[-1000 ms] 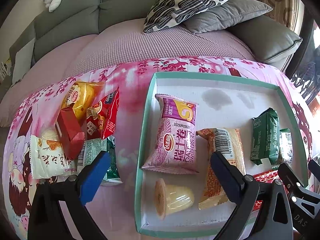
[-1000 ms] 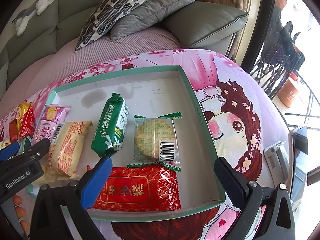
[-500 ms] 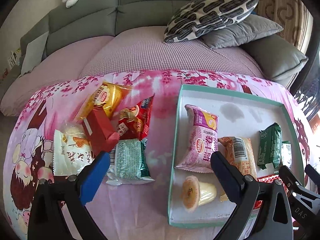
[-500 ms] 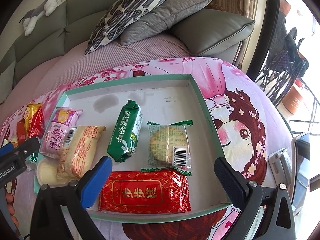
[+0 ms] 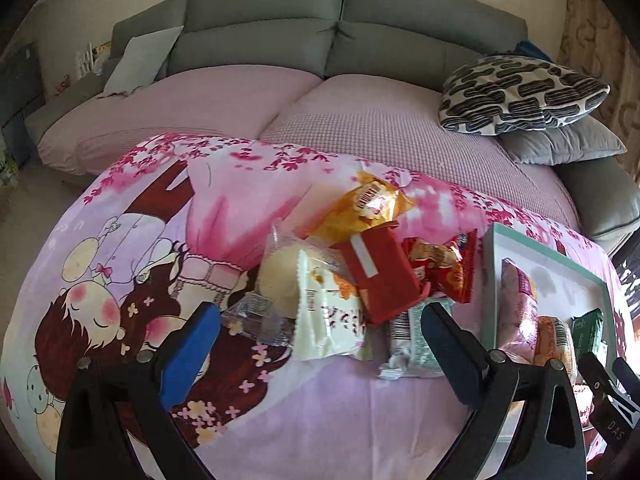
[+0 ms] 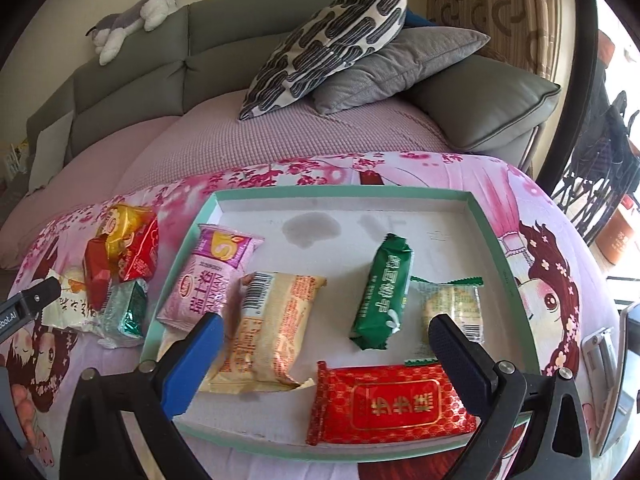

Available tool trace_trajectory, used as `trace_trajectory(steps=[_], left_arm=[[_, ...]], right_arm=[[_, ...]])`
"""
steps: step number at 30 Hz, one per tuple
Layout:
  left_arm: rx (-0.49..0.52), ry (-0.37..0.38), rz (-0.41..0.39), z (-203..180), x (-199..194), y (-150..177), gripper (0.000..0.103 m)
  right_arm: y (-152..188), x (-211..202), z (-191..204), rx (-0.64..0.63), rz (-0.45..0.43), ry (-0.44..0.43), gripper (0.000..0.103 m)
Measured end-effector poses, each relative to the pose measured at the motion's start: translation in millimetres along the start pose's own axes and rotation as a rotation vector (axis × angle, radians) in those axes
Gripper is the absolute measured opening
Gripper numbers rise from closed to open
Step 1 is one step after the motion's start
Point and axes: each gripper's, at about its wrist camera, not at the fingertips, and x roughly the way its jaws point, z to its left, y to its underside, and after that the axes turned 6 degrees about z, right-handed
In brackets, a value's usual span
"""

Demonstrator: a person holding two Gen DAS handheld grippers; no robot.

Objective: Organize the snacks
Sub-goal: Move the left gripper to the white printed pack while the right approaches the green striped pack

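A: While the left tongs (image 5: 320, 334) hang wide apart and hold nothing, what lies under them?

B: A pile of snacks on the pink printed cloth: a white bun pack (image 5: 326, 320), a red box (image 5: 380, 276) on top of it, a yellow bag (image 5: 366, 206) toward the far edge, a red bag (image 5: 444, 266) and a pale green pack (image 5: 412, 340) nearest the tray (image 5: 490, 280).

A: And the right tongs (image 6: 326, 338)?

B: Also wide and empty, above the near side of the tray. Inside it, from the left edge: a pink roll pack (image 6: 208, 276), a beige cake pack (image 6: 272, 332), a dark green biscuit pack (image 6: 384, 292) and a clear cracker pack (image 6: 452, 312) toward the right wall. A flat red packet (image 6: 392, 404) lies along the near wall

A: Do the piles touch the tray?

B: The pale green pack lies just beside its left wall; I cannot tell whether it touches
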Motion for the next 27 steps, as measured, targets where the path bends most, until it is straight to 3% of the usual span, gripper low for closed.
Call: trace_trajectory(steps=[8, 11, 20, 27], left_arm=[[-0.009, -0.032, 0.028, 36, 5, -1, 0.100], [-0.024, -0.038, 0.003, 47, 4, -4, 0.100], [-0.001, 0.061, -0.024, 46, 10, -10, 0.100], [0.005, 0.173, 0.000, 36, 21, -12, 0.099]], right_arm=[[4, 3, 69, -0.089, 0.013, -0.103, 0.103], [5, 4, 95, -0.113, 0.005, -0.130, 0.103], [6, 8, 148, -0.182, -0.028, -0.184, 0.103], [8, 24, 161, -0.218, 0.005, -0.171, 0.089]])
